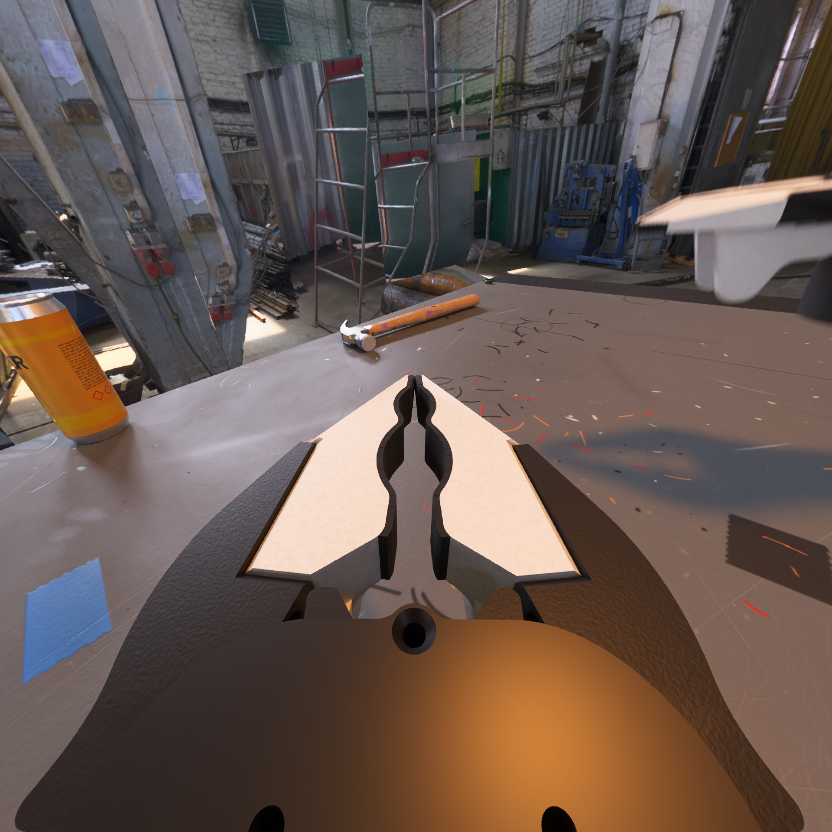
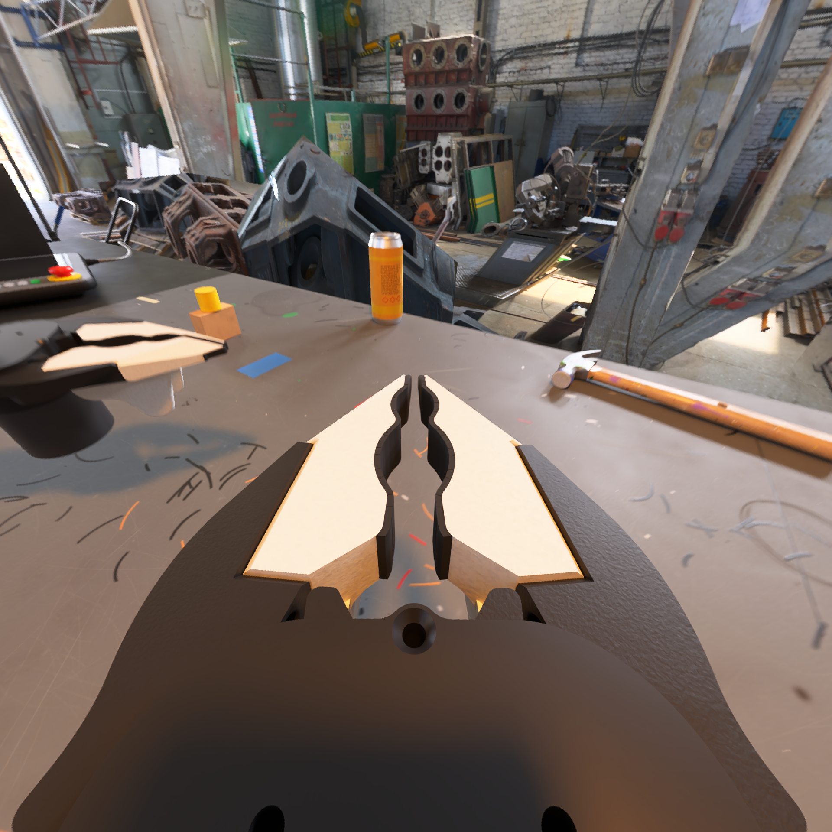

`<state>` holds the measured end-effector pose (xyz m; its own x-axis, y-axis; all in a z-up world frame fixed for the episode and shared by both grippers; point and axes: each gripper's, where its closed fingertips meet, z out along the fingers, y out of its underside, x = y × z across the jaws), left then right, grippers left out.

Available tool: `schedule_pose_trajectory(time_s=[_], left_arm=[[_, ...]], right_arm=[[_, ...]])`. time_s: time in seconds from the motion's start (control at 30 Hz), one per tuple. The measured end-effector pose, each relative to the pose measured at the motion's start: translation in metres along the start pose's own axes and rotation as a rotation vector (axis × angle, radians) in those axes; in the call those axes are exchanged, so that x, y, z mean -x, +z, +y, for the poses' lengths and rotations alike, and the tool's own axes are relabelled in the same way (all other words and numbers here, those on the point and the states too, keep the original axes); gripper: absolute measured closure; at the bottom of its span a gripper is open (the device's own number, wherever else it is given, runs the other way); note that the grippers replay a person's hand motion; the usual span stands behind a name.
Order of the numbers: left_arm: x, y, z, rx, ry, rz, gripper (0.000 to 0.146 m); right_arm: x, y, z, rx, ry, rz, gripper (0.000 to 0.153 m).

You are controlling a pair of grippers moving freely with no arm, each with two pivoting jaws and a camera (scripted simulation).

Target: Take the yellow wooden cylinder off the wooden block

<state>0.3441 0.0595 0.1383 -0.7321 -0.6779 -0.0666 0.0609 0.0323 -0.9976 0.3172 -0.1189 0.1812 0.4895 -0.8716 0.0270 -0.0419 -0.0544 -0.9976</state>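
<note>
Workshop table (image 2: 585, 540) | yellow cylinder (image 2: 207, 299) on block (image 2: 215, 320) | can (image 2: 385, 278) upright | both tongs clenched, empty

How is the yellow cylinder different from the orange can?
The yellow wooden cylinder is short and plain; the orange can is tall, with a silver top. The cylinder sits on the wooden block; the can stands on the table. Both stand upright.

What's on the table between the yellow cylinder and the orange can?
In the right wrist view, only bare table separates the yellow cylinder from the orange can.
</note>
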Motion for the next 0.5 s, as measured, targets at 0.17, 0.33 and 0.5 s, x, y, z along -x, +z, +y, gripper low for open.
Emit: schedule_pose_trajectory(time_s=[0.17,0.33,0.5], left_arm=[[0.004,-0.005,-0.014,-0.015,-0.012,-0.026,0.146],[0.034,-0.022,-0.044,-0.092,0.020,-0.169,0.146],[0.104,-0.056,-0.076,-0.118,0.036,-0.429,0.146]], right_arm=[[0.029,0.016,0.044,0.020,-0.011,-0.009,0.153],[0.027,0.013,0.039,-0.049,-0.052,0.036,0.153],[0.018,0.006,0.031,-0.101,-0.063,0.089,0.153]])
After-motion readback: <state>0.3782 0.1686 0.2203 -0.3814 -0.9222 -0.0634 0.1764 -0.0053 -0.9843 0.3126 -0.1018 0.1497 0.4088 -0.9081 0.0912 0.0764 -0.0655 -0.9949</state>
